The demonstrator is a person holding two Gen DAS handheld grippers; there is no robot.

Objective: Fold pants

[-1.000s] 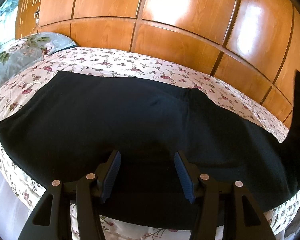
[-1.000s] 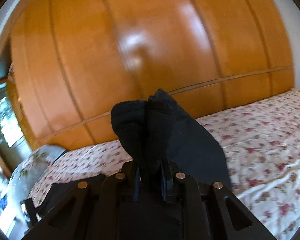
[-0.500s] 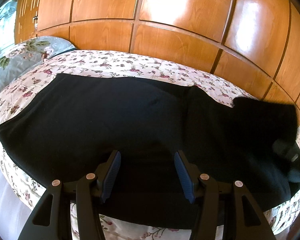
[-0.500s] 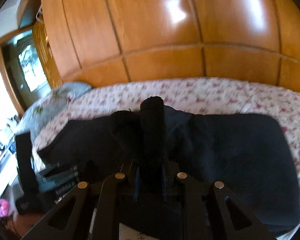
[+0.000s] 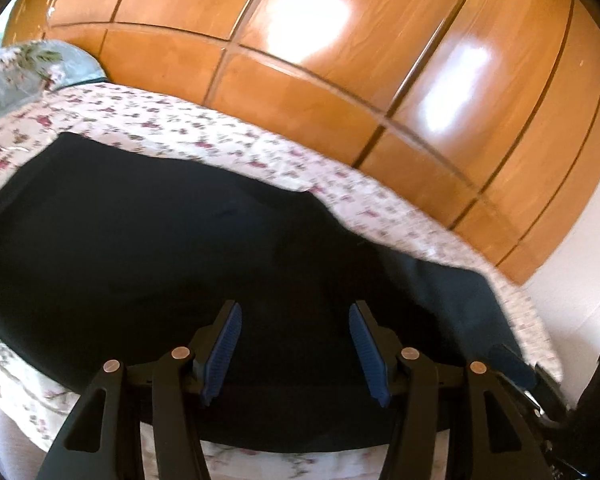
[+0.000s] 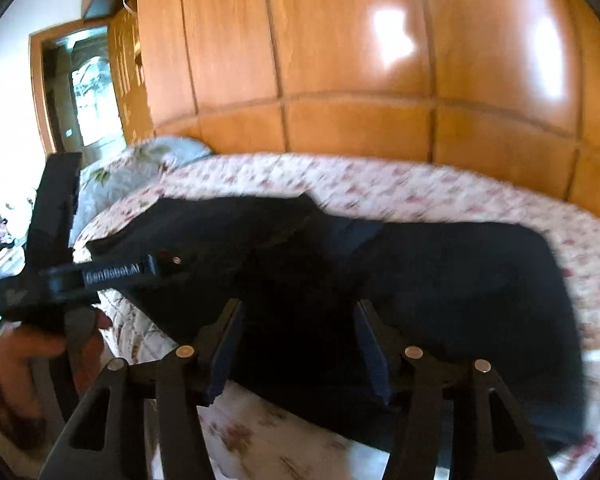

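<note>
Black pants [image 5: 148, 248] lie flat on the floral bedspread [image 5: 260, 152], with one end folded over onto the rest [image 6: 460, 280]. My left gripper [image 5: 295, 312] is open and empty just above the near edge of the pants. My right gripper [image 6: 298, 308] is open and empty over the folded pants [image 6: 300, 240]. The left gripper's body [image 6: 60, 276] and the hand holding it show at the left of the right wrist view. The right gripper's tip shows at the far right of the left wrist view [image 5: 540, 384].
A glossy wooden panelled wall [image 5: 340, 60] runs along the far side of the bed. A grey floral pillow [image 5: 16, 72] lies at the head end. A doorway [image 6: 88, 100] stands at the far left. The bed's near edge [image 6: 260, 432] is just below the grippers.
My right gripper carried the pant end leftward, laid it on the rest of the pants and opened. The left gripper stayed open and shifted slightly.
</note>
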